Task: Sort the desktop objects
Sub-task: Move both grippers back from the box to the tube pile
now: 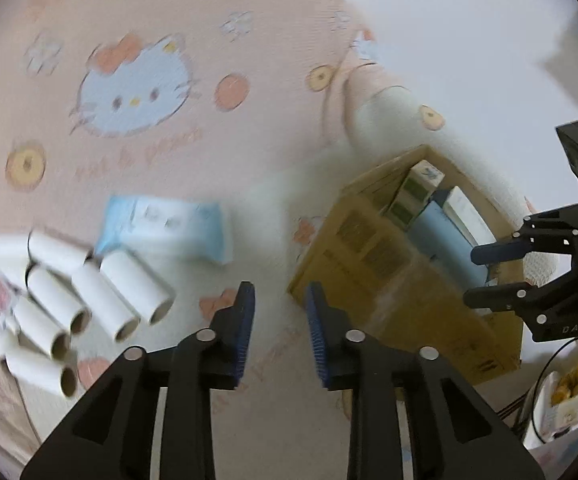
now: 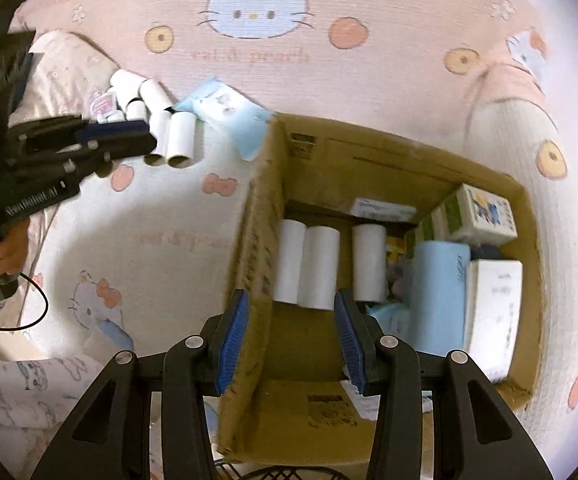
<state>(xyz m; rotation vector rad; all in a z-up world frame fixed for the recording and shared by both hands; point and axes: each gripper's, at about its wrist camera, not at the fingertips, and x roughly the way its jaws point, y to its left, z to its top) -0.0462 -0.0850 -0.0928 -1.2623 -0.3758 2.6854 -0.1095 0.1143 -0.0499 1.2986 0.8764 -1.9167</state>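
Observation:
Several white paper rolls (image 1: 101, 300) lie in a heap on the bedspread, left of my left gripper (image 1: 279, 308). That gripper is open, with nothing between its blue pads. A light blue tissue pack (image 1: 165, 232) lies just behind the rolls. The cardboard box (image 1: 353, 256) stands to the right. My right gripper (image 2: 291, 332) is open over the box's near left wall (image 2: 249, 264), one finger on each side, with the pads clear of it. Three white rolls (image 2: 317, 268) lie inside the box. In the right wrist view, the left gripper (image 2: 145, 138) hangs over the heap of rolls (image 2: 169, 132).
A pink cartoon-cat bedspread (image 2: 257, 8) covers the surface. The box also holds a blue pack (image 2: 437, 292), a white carton (image 2: 493, 312) and a printed carton (image 2: 485, 212). A hand (image 2: 7, 252) and a black cable (image 2: 37, 312) are at the left. A snack bag (image 1: 569, 392) lies at the lower right.

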